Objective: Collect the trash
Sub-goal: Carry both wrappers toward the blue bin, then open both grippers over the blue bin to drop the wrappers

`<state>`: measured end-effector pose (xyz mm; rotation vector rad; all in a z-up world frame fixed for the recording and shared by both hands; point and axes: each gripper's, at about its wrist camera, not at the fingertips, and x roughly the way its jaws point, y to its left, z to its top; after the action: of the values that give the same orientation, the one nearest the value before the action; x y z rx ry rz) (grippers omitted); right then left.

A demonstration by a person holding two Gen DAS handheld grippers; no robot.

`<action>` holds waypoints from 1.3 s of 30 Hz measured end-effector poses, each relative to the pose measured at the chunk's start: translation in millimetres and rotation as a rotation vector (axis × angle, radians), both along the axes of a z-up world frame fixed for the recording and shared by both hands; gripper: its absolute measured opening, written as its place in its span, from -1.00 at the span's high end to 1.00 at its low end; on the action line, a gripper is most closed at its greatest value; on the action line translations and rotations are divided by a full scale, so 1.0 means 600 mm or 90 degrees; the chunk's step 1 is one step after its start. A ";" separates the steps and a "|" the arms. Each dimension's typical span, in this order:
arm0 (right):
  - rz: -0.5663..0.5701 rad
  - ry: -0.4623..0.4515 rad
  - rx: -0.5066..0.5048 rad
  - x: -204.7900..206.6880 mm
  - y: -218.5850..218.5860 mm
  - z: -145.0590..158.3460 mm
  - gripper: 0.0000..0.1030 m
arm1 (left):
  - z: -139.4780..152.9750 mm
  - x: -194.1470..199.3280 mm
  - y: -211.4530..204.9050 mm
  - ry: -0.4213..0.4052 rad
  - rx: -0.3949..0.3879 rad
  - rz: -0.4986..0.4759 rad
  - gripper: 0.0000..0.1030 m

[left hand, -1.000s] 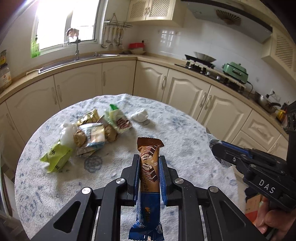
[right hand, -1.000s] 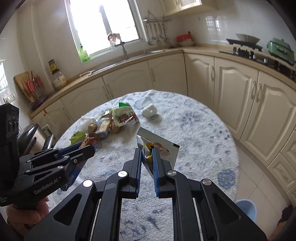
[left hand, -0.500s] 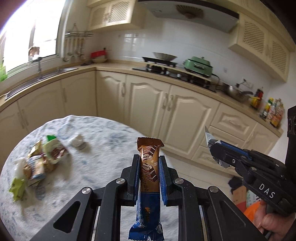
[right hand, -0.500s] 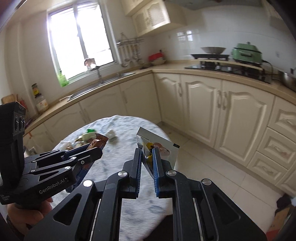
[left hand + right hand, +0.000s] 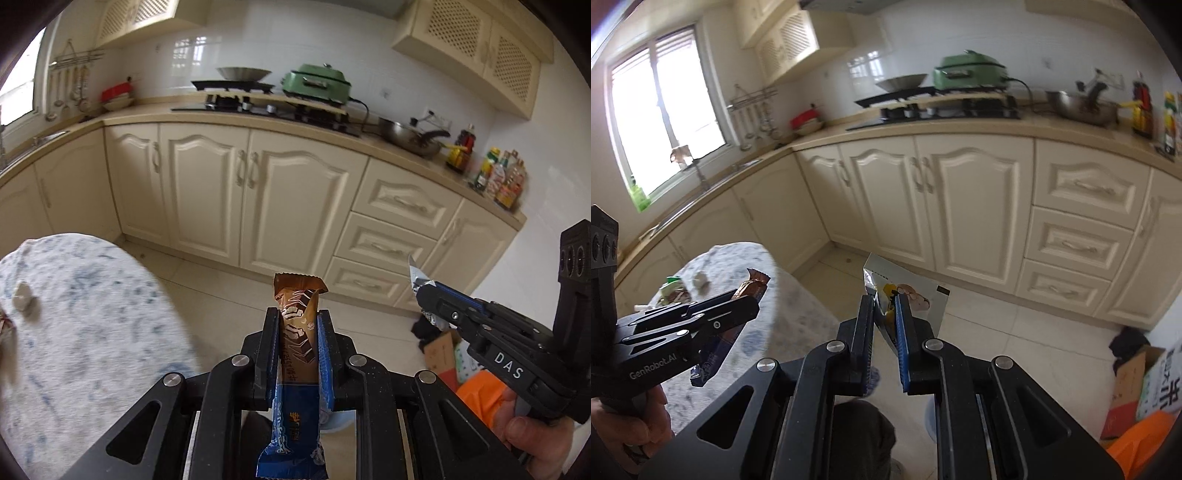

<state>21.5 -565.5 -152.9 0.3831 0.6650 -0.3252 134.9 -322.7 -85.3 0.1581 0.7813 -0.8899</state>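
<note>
My left gripper [image 5: 297, 317] is shut on a brown and blue chocolate bar wrapper [image 5: 297, 354], held upright in the air beyond the table edge; it also shows in the right wrist view [image 5: 748, 291]. My right gripper [image 5: 885, 301] is shut on a white snack packet with a printed picture [image 5: 908, 295], held over the tiled floor; in the left wrist view it [image 5: 424, 288] is at the right. More wrappers [image 5: 674, 291] and a crumpled white piece [image 5: 23, 295] lie on the round table [image 5: 92, 332].
Cream cabinets [image 5: 258, 192] and drawers run along the back under a counter with a stove and a green cooker [image 5: 317, 83]. A cardboard box [image 5: 1134, 380], a black bundle and an orange bag [image 5: 1137, 439] lie on the floor at the right. A pale blue bin rim [image 5: 334, 421] shows below the gripper.
Both grippers have swung right, away from the table toward the cabinets and floor, still holding their wrappers. The table and its trash pile have slid to the left edge.
</note>
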 end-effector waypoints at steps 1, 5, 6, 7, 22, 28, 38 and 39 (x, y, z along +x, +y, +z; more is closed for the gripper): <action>-0.010 0.008 0.006 -0.004 -0.013 -0.012 0.79 | -0.011 0.003 -0.022 0.009 0.004 -0.007 0.71; -0.040 0.038 0.039 -0.014 -0.057 -0.064 0.79 | -0.050 0.026 -0.097 0.041 0.022 -0.032 0.71; -0.048 0.047 0.048 -0.016 -0.068 -0.078 0.79 | -0.060 0.033 -0.116 0.049 0.027 -0.037 0.71; -0.054 0.054 0.058 -0.018 -0.078 -0.092 0.79 | -0.074 0.039 -0.135 0.060 0.032 -0.045 0.71; -0.132 0.118 0.186 -0.049 -0.195 -0.264 0.72 | -0.242 0.137 -0.383 0.170 0.146 -0.105 0.67; -0.168 0.123 0.221 -0.066 -0.219 -0.301 0.03 | -0.286 0.157 -0.433 0.180 0.175 -0.091 0.16; -0.214 0.128 0.208 -0.082 -0.217 -0.288 -1.00 | -0.252 0.128 -0.428 0.112 0.161 -0.038 -0.91; -0.213 0.125 0.208 -0.081 -0.214 -0.282 -1.00 | -0.246 0.125 -0.423 0.108 0.157 -0.035 -0.92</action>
<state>-27.0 -693.8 -322.3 0.7862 0.8499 -0.5795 209.6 -576.6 -233.0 0.3260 1.0486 -0.8650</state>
